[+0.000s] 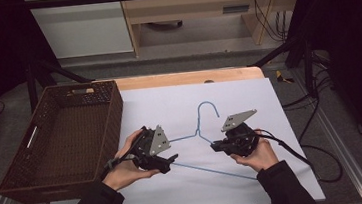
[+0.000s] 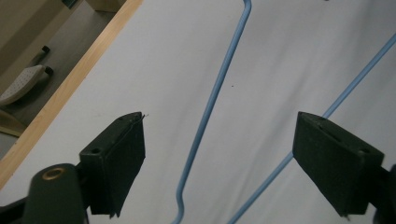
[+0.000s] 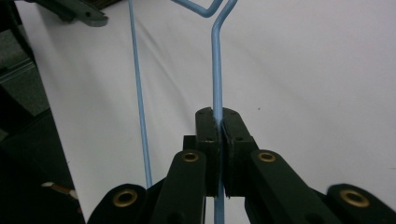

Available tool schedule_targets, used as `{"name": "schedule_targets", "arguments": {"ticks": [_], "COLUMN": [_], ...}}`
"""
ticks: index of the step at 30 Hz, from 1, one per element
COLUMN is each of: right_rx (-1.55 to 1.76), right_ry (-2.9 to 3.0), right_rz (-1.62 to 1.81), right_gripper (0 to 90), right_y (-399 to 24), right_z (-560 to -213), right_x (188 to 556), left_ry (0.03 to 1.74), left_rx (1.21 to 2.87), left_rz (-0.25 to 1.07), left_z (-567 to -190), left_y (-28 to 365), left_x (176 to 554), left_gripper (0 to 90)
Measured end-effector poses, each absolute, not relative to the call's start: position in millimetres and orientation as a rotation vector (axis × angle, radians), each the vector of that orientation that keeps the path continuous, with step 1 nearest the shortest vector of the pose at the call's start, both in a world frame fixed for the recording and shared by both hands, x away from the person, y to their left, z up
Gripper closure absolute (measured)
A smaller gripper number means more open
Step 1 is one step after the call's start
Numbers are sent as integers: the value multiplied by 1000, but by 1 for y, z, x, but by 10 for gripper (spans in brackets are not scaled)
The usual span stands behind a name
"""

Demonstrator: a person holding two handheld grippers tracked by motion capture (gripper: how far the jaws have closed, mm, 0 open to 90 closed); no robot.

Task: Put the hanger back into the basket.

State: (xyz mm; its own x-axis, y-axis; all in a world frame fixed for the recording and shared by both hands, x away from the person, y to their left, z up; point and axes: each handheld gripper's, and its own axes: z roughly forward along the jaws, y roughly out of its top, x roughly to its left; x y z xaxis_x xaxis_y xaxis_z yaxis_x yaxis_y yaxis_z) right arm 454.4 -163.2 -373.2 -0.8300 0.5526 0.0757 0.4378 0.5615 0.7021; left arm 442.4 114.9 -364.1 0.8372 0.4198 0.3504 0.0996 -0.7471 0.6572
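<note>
**Two grippers, one wire hanger**

The right gripper [image 3: 218, 122] is pinching the blue hanger [image 1: 207, 129] on its wire, pads pressed together. The left gripper [image 2: 219, 154] is standing spread with two hanger wires between its jaws, untouched. The hanger is lying on the white sheet [image 1: 249, 100], right of the basket [image 1: 14, 186], seemingly partly lifted. Keep the right pinch firm and carry the hanger level toward the basket.

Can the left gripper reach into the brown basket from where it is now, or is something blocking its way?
Probably yes. The left gripper has open jaws holding nothing, and the basket stands open-topped right beside that hand. The blue hanger lies on the other side, clamped by the right gripper.
</note>
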Motion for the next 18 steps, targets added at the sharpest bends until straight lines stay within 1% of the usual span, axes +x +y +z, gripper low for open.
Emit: {"name": "schedule_targets", "arguments": {"ticks": [5,10,12,14,18], "right_rx": [800,793,789,782,780], "right_ry": [2704,2719,2720,2725,2729], "right_rz": [1128,1125,1131,1131,1130], "right_gripper": [880,880,881,881,881], "right_y": [-162,-163,-163,-163,-162], "right_z": [-375,-375,-376,-376,-377], "right_x": [450,446,446,445,445], "left_ry": [314,272,267,237,219], "left_rx": [2421,2455,2461,2501,2522], "left_rz": [686,739,745,760,777], "left_z": [-372,-378,-379,-382,-387], "left_y": [104,94,92,86,79], "left_x": [439,436,436,435,436], "left_gripper": [241,336,371,406,496]}}
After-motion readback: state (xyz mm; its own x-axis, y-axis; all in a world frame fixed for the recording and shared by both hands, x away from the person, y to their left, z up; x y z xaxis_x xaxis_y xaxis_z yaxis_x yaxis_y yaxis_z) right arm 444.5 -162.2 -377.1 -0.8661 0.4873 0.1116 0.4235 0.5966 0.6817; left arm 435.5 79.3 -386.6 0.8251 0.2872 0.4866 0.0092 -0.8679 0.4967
